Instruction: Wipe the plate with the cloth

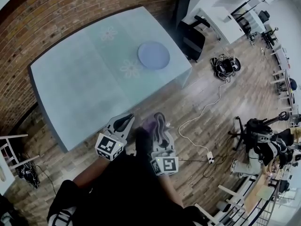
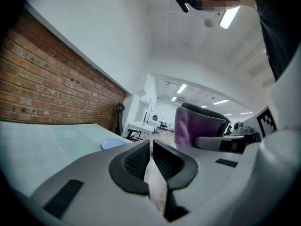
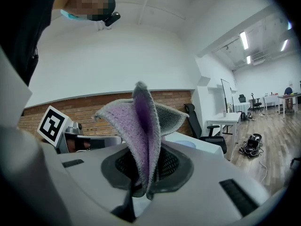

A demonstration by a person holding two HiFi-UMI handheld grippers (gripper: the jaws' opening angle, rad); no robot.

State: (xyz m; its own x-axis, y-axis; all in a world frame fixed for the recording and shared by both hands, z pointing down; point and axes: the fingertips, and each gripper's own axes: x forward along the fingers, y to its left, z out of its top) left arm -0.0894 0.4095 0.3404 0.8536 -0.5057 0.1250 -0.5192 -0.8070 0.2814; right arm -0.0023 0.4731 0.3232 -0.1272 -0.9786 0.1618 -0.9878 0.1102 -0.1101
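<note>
A pale blue plate point(image 1: 153, 55) lies near the far right corner of the light blue table point(image 1: 80, 84); it shows small in the left gripper view as the plate point(image 2: 113, 143) and in the right gripper view as the plate point(image 3: 188, 143). My right gripper point(image 1: 159, 126) is shut on a purple and grey cloth point(image 1: 154, 124), which stands up folded between its jaws as the cloth point(image 3: 143, 131). My left gripper point(image 1: 123, 122) is shut with nothing in it, its jaws nearly touching. Both grippers hang over the wooden floor, short of the table's near edge.
A brick wall point(image 1: 56, 13) runs behind the table. A black office chair point(image 1: 193, 36) stands past the table's right end. A white cable point(image 1: 202, 121) and a power strip lie on the floor at the right, and a white chair point(image 1: 11, 149) stands at the left.
</note>
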